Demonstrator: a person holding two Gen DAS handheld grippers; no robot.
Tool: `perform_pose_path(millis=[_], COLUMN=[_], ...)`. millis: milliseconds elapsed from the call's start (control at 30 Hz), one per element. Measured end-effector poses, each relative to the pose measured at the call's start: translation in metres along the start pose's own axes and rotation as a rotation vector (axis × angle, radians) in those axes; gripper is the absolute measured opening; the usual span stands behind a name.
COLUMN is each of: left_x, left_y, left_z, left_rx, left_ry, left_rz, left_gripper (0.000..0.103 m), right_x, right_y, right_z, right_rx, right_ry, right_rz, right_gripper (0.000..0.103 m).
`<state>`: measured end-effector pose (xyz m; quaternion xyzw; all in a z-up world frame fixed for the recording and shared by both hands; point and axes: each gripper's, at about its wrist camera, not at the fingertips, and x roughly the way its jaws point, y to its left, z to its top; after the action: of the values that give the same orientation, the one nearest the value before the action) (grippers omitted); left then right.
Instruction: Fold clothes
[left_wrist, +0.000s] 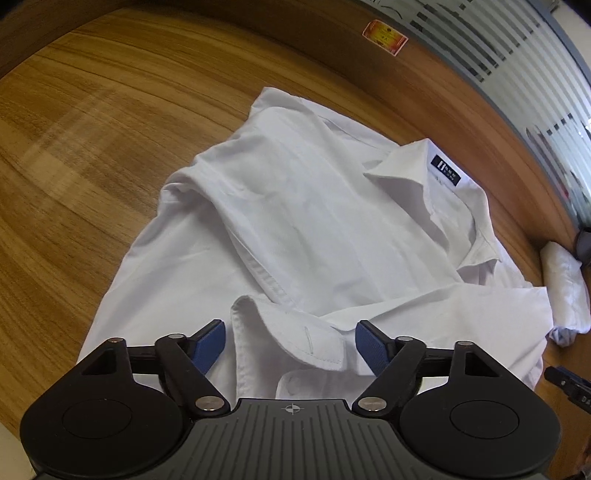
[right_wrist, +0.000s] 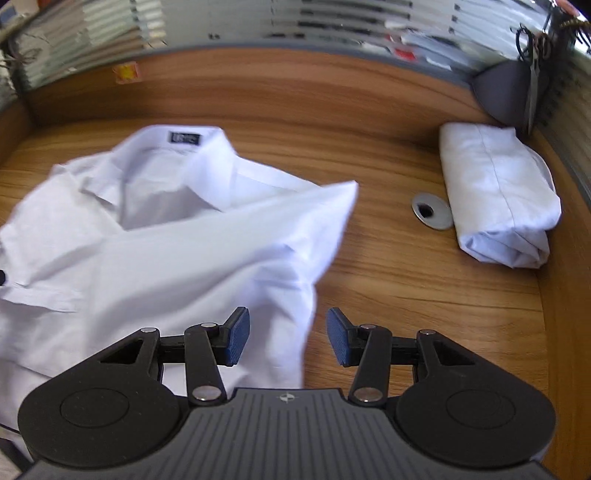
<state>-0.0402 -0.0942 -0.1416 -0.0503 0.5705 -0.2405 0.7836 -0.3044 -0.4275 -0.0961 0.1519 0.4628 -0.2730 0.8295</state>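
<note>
Two sets of fingers (left_wrist: 290, 341) (right_wrist: 288, 336) spread open, empty, white shirt (left_wrist: 295, 206) (right_wrist: 155, 236) just beyond both.

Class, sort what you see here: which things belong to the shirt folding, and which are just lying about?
Belongs to the job:
- white collared cotton shirt
- open left gripper
- open right gripper

Lying about:
- folded white cloth bundle
- round metal desk grommet
- orange sticker

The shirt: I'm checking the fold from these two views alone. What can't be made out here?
- Left wrist view: the white shirt's hem is hidden behind the left tongs.
- Right wrist view: motion blur smears the shirt, so creases are unclear.
- Collar label: text too small in both views.
- Folded white garment: cut off by the right edge in the left wrist view.
</note>
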Motion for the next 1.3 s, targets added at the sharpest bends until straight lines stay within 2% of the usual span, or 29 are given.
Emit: perform_pose_path(millis=[33,67,167,233,333,433,533,700,767,967,1133,1300], left_x=[0.001,0.002,0.005,0.006,0.01,0.014,0.015,0.021,0.024,0.027,0.024,0.024], left_y=[-0.001,-0.002,-0.006,-0.01,-0.011,-0.01,-0.011,-0.014,-0.014,-0.015,-0.01,-0.006], left_z=[0.001,0.002,0.003,0.003,0.004,0.005,0.006,0.006,0.005,0.005,0.009,0.009], left_rx=[0.004,0.01,0.039,0.059,0.057,0.032,0.028,0.057,0.06,0.077,0.037,0.006], left_ry=[0.001,0.0,0.005,0.011,0.025,0.049,0.057,0.069,0.08,0.104,0.105,0.117], left_rz=[0.009,0.02,0.046,0.062,0.081,0.085,0.09,0.127,0.137,0.137,0.111,0.106], left_gripper=[0.067,0.057,0.043,0.042,0.042,0.042,0.042,0.042,0.042,0.042,0.042,0.043], right_x=[0.006,0.012,0.028,0.037,0.043,0.04,0.039,0.027,0.022,0.02,0.018,0.034], right_y=[-0.001,0.0,0.01,0.02,0.031,0.04,0.047,0.036,0.018,0.016,0.016,0.04], right_z=[0.0,-0.001,-0.001,-0.001,-0.009,-0.019,-0.028,-0.041,-0.046,-0.05,-0.053,-0.052], right_rx=[-0.013,-0.031,-0.089,-0.117,-0.2,-0.308,-0.396,-0.405,-0.341,-0.344,-0.349,-0.538], right_ry=[0.01,0.023,0.043,0.051,0.049,0.026,0.008,-0.058,-0.063,-0.068,-0.071,-0.098], right_rz=[-0.008,-0.013,-0.036,-0.061,-0.142,-0.218,-0.257,-0.316,-0.307,-0.288,-0.273,-0.384], right_gripper=[0.052,0.052,0.053,0.054,0.054,0.058,0.061,0.061,0.063,0.066,0.066,0.066])
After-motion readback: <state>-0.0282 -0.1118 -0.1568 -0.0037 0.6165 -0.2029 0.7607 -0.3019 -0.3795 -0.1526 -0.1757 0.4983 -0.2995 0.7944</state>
